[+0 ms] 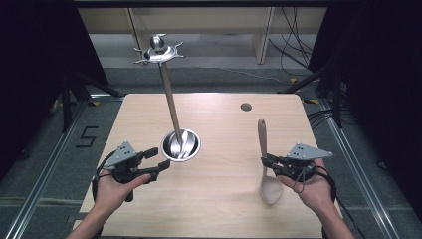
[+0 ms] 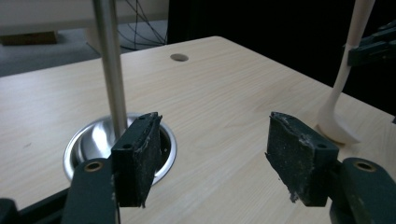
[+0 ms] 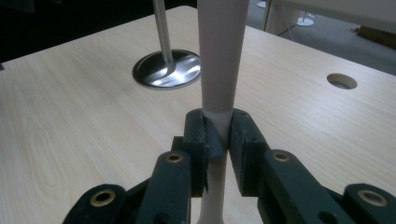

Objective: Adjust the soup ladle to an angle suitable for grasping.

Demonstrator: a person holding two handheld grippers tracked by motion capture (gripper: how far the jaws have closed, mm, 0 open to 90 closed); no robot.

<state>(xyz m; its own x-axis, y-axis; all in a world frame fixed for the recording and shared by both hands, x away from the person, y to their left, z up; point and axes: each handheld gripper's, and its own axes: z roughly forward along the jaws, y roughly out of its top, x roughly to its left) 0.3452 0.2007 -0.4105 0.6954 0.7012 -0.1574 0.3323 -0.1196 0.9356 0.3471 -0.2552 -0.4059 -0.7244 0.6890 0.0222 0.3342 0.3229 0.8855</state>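
A pale beige spoon (image 1: 265, 164) stands nearly upright at the table's right, its bowl resting on the wood. My right gripper (image 1: 267, 163) is shut on its handle (image 3: 218, 116), and in the right gripper view the pads pinch the thin part of the stem. A metal utensil stand (image 1: 171, 107) rises from a round shiny base (image 1: 181, 144) at the table's middle, with a hook ring at its top (image 1: 158, 52). My left gripper (image 1: 155, 159) is open with nothing between its pads (image 2: 137, 156), just left of the base (image 2: 95, 140).
The wooden table (image 1: 214, 199) has a small round cable hole (image 1: 246, 106) at its back right. Black cables and stand legs lie on the floor beyond the table's far edge. A person's hands hold both grippers near the front edge.
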